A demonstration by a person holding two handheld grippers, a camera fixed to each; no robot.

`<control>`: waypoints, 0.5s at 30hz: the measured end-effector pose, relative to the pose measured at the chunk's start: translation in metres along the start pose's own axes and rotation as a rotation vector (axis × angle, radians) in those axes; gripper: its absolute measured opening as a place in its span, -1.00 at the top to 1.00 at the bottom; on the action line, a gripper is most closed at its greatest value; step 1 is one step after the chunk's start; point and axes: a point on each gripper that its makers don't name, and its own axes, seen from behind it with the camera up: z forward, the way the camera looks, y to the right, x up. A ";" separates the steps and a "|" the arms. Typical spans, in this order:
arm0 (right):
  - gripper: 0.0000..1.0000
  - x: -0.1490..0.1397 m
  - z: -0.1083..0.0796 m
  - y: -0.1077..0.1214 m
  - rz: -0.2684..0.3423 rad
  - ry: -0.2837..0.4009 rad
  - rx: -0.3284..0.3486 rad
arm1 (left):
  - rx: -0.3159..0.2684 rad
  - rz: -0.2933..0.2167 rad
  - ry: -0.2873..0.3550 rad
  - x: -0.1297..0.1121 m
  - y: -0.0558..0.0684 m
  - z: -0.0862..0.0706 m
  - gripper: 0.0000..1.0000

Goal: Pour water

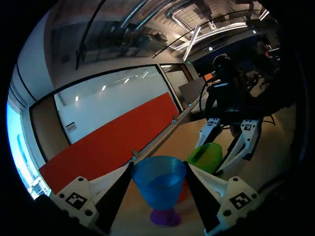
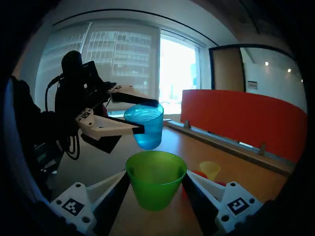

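Left gripper (image 1: 157, 168): jaws were clamped on a blue cup (image 1: 159, 188) holding water. Right gripper (image 2: 156, 175): jaws were clamped on a green cup (image 2: 156, 190), just below the blue cup, over the wooden surface (image 2: 236, 173).

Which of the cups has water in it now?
The blue cup, held in the left gripper: a water line shows through its clear wall. The green cup in the right gripper looks empty inside.

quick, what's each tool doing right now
Left tool: closed on the blue cup.
Right tool: closed on the green cup.
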 end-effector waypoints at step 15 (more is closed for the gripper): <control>-0.80 -0.003 0.008 -0.017 0.007 0.005 0.035 | 0.032 0.157 0.025 0.018 -0.006 -0.002 -0.80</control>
